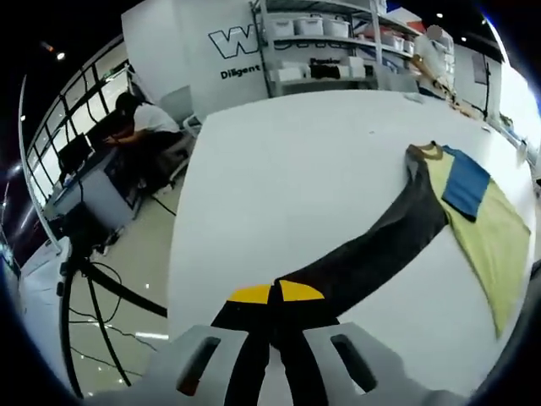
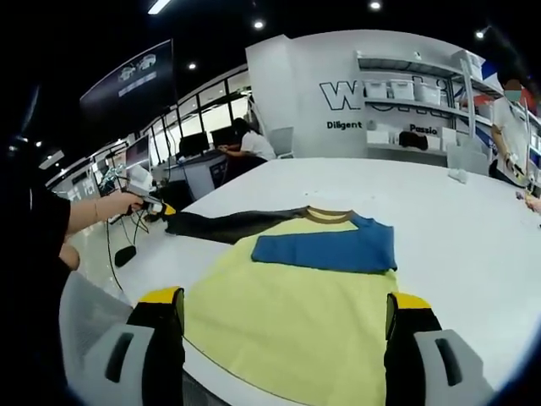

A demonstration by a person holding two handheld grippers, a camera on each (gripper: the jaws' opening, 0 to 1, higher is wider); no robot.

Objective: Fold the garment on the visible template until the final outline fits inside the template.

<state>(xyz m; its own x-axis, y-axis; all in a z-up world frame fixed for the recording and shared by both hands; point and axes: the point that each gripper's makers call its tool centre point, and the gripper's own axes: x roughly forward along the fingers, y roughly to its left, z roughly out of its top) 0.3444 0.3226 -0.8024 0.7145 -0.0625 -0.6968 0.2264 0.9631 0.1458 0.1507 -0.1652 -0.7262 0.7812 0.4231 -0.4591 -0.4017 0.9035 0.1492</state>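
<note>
Gripping the garment's point(image 2: 296, 304) dark sleeve point(image 1: 372, 254) in our closed left gripper point(image 1: 275, 298); our right gripper point(image 2: 283, 326) spread open, its jaws straddling the yellow hem on the table point(image 1: 279, 169).

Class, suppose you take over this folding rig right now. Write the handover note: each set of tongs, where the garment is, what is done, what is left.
Left tongs: shut on the dark sleeve, pulled out straight across the white table.
Right tongs: open, holding nothing, over the hem of the yellow shirt body.
Garment: lying flat; the blue sleeve is already folded across the chest.
Left: fold the dark sleeve in, then fold the body. I cannot make out a template outline.
</note>
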